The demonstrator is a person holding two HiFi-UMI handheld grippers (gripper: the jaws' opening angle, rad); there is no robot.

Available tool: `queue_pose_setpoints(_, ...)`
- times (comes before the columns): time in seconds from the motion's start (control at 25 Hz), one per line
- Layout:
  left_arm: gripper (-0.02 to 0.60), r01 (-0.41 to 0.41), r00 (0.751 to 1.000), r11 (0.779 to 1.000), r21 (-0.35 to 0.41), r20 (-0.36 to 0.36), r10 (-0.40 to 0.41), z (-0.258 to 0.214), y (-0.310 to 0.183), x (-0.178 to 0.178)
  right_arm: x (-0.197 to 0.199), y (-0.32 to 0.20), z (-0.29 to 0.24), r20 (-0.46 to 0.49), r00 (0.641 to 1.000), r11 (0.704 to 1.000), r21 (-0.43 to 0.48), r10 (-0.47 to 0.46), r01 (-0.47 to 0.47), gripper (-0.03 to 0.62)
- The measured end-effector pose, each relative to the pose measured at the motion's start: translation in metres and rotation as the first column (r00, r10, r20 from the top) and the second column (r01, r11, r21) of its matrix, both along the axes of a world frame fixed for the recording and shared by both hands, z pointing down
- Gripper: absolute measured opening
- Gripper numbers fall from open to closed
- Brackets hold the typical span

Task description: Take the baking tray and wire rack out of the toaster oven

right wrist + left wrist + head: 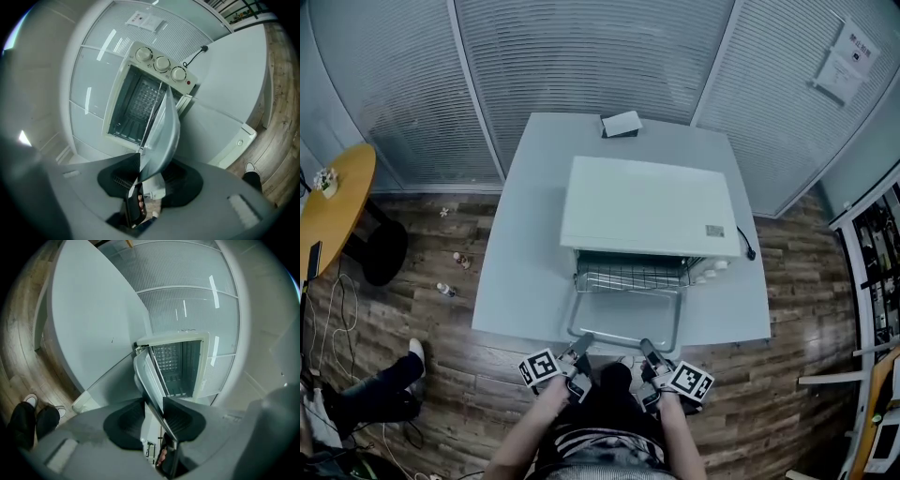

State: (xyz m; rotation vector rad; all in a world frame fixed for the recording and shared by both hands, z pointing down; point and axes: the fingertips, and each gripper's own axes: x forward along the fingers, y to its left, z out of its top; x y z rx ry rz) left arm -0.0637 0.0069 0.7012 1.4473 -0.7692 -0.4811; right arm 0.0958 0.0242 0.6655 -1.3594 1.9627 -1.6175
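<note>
The white toaster oven (647, 206) stands on the white table (516, 272) with its front facing me. The wire rack (633, 275) sticks a little out of its mouth. The grey baking tray (623, 317) is drawn out in front of it, level above the table. My left gripper (581, 347) is shut on the tray's near left rim and my right gripper (649, 352) on its near right rim. In the left gripper view (154, 416) the tray (149, 373) runs edge-on between the pads toward the oven's open cavity (180, 366). The right gripper view (150, 176) shows the tray (164, 133) pinched likewise, with the oven (138, 101) behind.
A small card box (622, 124) lies at the table's back edge. The oven's cord (746, 246) hangs off its right side. A round wooden table (337, 202) stands at the left. Someone's leg and shoe (389, 384) rest on the floor at lower left. Shelving (877, 272) stands at the right.
</note>
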Motion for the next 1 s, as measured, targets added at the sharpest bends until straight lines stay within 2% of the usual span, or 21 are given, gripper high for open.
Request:
queue_pose_setpoints(0.24, 0.126, -0.007, 1.0, 1.0, -0.019, -0.007, 0.007, -0.001, 0.023, -0.001, -0.002, 0.024, 0.001, 0.028, 0.999, 0.999, -0.024, 0.025, -0.024, 0.141)
queue_pose_setpoints(0.44, 0.126, -0.022, 1.0, 1.0, -0.021, 0.005, 0.023, -0.006, 0.047, -0.004, -0.005, 0.047, -0.003, 0.046, 0.999, 1.0, -0.013, 0.018, -0.018, 0.141)
queue_pose_setpoints(0.52, 0.126, -0.03, 0.999, 0.999, -0.014, 0.01, 0.03, -0.007, 0.057, -0.005, -0.01, 0.053, -0.008, 0.061, 0.998, 1.0, 0.016, 0.0, -0.001, 0.14)
queue_pose_setpoints(0.6, 0.126, -0.034, 0.999, 0.999, -0.009, 0.025, 0.034, -0.006, 0.064, -0.009, -0.009, 0.064, -0.001, 0.054, 0.998, 0.999, -0.033, 0.015, -0.014, 0.14)
queue_pose_setpoints(0.72, 0.127, -0.031, 0.999, 1.0, 0.0, 0.024, 0.031, -0.008, 0.072, -0.012, -0.01, 0.074, 0.001, 0.049, 0.999, 0.999, -0.049, 0.02, -0.017, 0.14)
queue_pose_setpoints(0.84, 0.127, -0.024, 1.0, 0.999, 0.033, 0.002, 0.024, -0.019, 0.078, -0.015, -0.018, 0.072, -0.013, 0.066, 0.998, 0.999, 0.046, -0.024, 0.021, 0.14)
queue_pose_setpoints(0.92, 0.129, -0.027, 0.999, 0.998, 0.064, 0.03, 0.025, -0.024, 0.081, -0.02, -0.026, 0.07, -0.026, 0.089, 0.995, 0.993, 0.108, -0.054, 0.045, 0.14)
queue_pose_setpoints(1.0, 0.129, -0.031, 0.998, 0.995, 0.095, 0.051, 0.026, -0.031, 0.083, -0.024, -0.03, 0.072, -0.034, 0.095, 0.993, 0.99, 0.127, -0.069, 0.056, 0.14)
